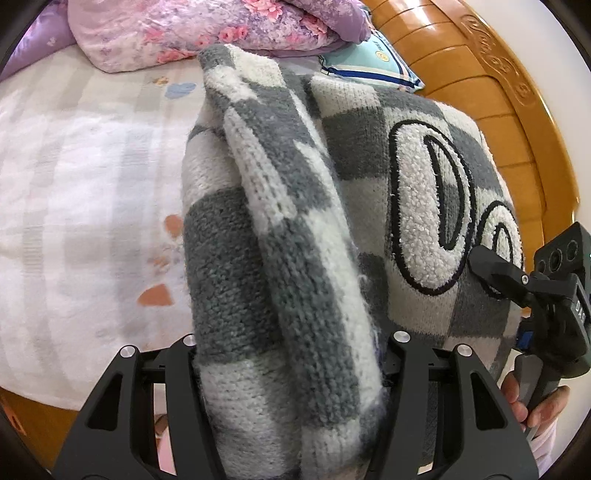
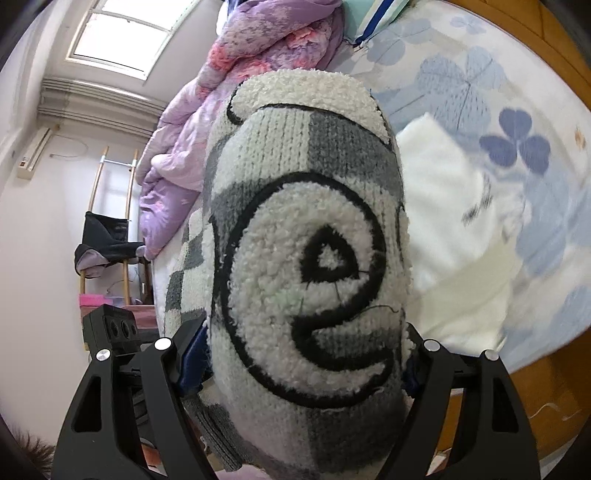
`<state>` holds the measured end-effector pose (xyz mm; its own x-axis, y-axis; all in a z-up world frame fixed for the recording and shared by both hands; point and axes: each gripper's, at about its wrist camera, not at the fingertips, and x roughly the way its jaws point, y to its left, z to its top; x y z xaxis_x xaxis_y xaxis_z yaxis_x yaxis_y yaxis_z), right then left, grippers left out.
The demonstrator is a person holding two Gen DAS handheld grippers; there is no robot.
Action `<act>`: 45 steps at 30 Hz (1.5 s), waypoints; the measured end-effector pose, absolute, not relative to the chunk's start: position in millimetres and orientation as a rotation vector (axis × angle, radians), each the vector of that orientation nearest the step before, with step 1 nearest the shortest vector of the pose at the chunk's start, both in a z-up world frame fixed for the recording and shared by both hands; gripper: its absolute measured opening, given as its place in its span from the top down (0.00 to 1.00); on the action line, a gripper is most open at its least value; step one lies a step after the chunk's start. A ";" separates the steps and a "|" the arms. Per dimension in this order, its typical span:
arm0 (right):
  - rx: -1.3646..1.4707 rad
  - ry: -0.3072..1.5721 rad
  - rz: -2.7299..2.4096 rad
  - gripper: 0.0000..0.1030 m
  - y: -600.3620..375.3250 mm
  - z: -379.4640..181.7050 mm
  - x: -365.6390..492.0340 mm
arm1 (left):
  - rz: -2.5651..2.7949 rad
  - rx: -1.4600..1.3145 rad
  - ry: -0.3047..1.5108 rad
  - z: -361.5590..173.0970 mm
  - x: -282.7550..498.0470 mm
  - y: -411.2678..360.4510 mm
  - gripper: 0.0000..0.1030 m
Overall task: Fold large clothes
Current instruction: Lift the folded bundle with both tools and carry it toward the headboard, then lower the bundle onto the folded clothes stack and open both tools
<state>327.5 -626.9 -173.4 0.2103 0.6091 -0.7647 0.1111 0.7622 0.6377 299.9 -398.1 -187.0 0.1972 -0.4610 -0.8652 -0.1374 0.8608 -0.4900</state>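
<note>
At nine o'clock in the left wrist view lay the pale bedsheet (image 1: 85,177), with a floral quilt (image 1: 207,29) heaped at twelve. Through the centre ran the checked sweater (image 1: 280,236), a thick gathered fold of it clamped in the left gripper (image 1: 291,354) at six o'clock. At three o'clock the right gripper (image 1: 491,273) met the same knit beside its looped white lettering, against the wooden headboard (image 1: 517,122). In the right wrist view, the sweater's bundle (image 2: 314,266) filled the centre, pinched in that gripper's jaws at six o'clock above the bed, and a folded white cloth (image 2: 461,236) lay at three.
</note>
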 end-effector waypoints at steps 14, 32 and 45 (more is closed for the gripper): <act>0.465 1.637 0.158 0.15 -709.5 -319.3 428.9 | 0.041 -0.152 1.565 -316.9 378.7 -458.7 0.36; 0.067 1.525 0.066 0.84 -708.3 -328.1 424.6 | 0.145 -0.103 1.535 -365.5 376.5 -485.3 0.71; 0.107 1.477 0.242 0.82 -684.2 -283.5 501.6 | 0.143 -0.159 1.373 -298.1 467.4 -461.9 0.70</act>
